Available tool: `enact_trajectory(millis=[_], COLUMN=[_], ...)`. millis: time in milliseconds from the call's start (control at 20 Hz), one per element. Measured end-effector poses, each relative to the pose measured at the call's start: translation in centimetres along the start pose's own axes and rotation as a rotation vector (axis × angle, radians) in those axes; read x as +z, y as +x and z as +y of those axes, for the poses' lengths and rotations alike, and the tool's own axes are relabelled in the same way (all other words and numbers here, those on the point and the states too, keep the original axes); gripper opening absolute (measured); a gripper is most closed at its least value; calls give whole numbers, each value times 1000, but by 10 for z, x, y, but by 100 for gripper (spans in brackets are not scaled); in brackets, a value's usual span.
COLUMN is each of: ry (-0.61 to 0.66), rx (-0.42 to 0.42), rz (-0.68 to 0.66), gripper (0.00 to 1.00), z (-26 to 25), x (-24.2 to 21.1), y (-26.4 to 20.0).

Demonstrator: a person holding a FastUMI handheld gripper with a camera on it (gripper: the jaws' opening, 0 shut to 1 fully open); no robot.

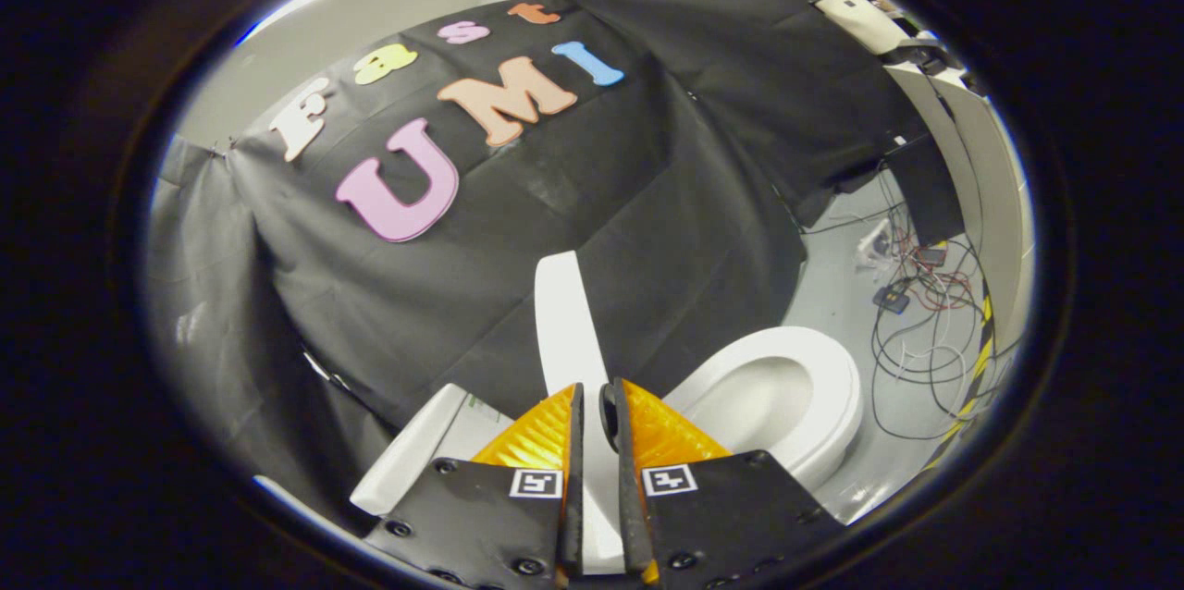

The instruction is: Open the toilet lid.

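Both gripper (592, 405) fingers pinch the smooth upright lid (564, 322).

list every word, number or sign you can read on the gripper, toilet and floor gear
Gripper, shut on the raised toilet lid: two square coded markers, patterns only, no words.
Tank: small sticker, too small to read.
No other text is legible on these.

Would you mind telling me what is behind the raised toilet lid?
Behind the raised toilet lid hangs the black cloth wall; the cistern sits beside it. The tongs grip the lid's edge, which covers the cloth directly behind. The toilet bowl lies open.
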State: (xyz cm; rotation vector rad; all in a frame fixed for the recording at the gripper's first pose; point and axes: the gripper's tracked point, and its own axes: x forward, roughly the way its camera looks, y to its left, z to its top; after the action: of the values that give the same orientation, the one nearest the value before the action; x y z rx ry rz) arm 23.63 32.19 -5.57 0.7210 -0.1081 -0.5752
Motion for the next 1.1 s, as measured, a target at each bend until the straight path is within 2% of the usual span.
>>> enact_trajectory(millis=[150,500,700,900,1000,1100], ry=[-66,-309,-367,-379,-394,-426], rx=[68,295,405,472,533,569], rz=[28,164,261,303,328,333], gripper=[17,19,22,23,23,48], z=[34,105,133,149,163,171], x=[-12,-50,-77,-93,-105,-105], y=[-3,-8,-11,-14,-15,-18])
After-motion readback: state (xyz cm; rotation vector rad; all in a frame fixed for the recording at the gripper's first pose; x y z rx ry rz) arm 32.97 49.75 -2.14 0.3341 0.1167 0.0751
